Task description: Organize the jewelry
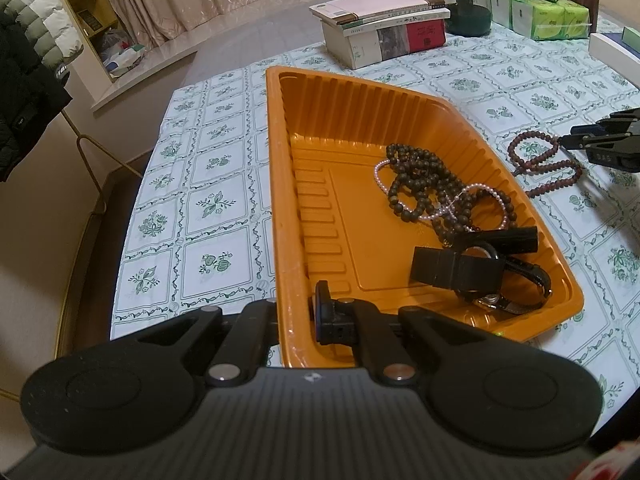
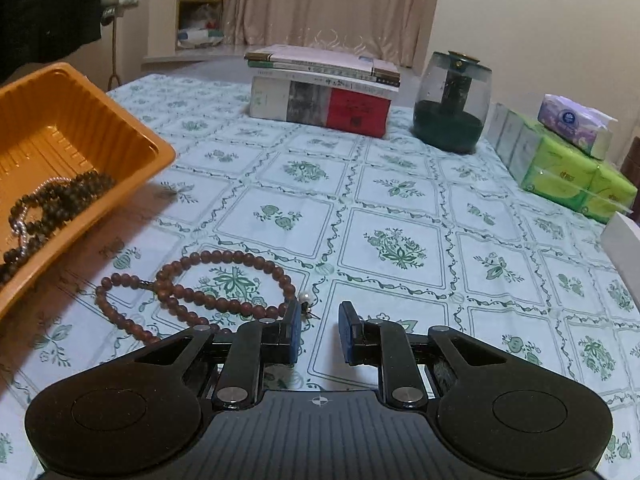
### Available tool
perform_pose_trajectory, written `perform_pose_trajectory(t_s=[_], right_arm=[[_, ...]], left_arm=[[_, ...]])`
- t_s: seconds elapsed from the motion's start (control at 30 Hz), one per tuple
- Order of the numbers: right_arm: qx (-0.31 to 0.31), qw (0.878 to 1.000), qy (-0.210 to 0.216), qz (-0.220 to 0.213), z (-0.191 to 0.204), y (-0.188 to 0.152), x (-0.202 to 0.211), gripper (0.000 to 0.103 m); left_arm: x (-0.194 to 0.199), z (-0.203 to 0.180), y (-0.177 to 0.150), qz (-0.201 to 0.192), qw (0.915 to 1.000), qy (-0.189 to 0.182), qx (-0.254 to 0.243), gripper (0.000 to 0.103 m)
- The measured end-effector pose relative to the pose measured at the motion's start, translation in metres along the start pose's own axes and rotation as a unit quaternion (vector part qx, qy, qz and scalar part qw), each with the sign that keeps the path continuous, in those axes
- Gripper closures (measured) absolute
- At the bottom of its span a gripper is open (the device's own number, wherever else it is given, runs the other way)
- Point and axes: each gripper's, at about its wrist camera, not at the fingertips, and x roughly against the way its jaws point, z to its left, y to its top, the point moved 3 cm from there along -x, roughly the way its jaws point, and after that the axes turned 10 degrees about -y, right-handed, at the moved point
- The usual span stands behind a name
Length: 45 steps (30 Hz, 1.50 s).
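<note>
An orange plastic tray [image 1: 360, 92] holds a dark bead strand [image 1: 424, 184], a pink pearl bracelet [image 1: 486, 190] and black watches [image 1: 480, 268]. My left gripper [image 1: 296, 320] is shut on the tray's near wall, one finger inside and one outside. On the tablecloth beside the tray lies a red-brown bead strand [image 2: 224, 280], also seen in the left wrist view [image 1: 548, 168]. A small pearl piece [image 2: 306, 297] rests at the strand's end. My right gripper [image 2: 320, 328] stands open low over the cloth, its left finger beside the pearl piece and nothing between the pads.
A stack of books [image 2: 324, 96] and a dark green glass jar [image 2: 452, 104] stand at the back of the table. Green tissue packs [image 2: 568, 176] sit at the right with a white box edge [image 2: 624, 248]. A jacket hangs at the left [image 1: 28, 60].
</note>
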Motion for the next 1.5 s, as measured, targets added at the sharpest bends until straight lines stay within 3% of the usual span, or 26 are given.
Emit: perform_pose_trajectory(t_s=[0.43,0.53,0.67,0.97,1.27,1.5], right_arm=[[0.054,0.998,-0.006,-0.015,0.016,0.0,-0.007,0.083],[0.062,0.998,-0.007,-0.015,0.019,-0.002,-0.005,0.095],[0.064,0.998,-0.01,-0.018,0.02,-0.004,-0.003,0.096],[0.078,0.995,-0.017,-0.06,0.025,0.01,0.023,0.096],[0.081,0.989,0.045,-0.116,0.067,0.041,0.067,0.096],[0.106,0.98,0.106,-0.133,0.115,0.048,0.087,0.096]], left_arm=[[-0.003,0.002,-0.001,0.005,1.0,0.003,0.0,0.099],[-0.003,0.002,-0.001,0.005,1.0,0.002,0.0,0.099],[-0.003,0.002,-0.001,0.004,1.0,0.002,-0.001,0.099],[-0.003,0.001,-0.001,0.003,1.0,0.002,-0.001,0.099],[-0.003,0.001,0.001,0.002,1.0,0.0,-0.002,0.099],[-0.002,0.001,0.0,0.001,1.0,-0.002,-0.003,0.099]])
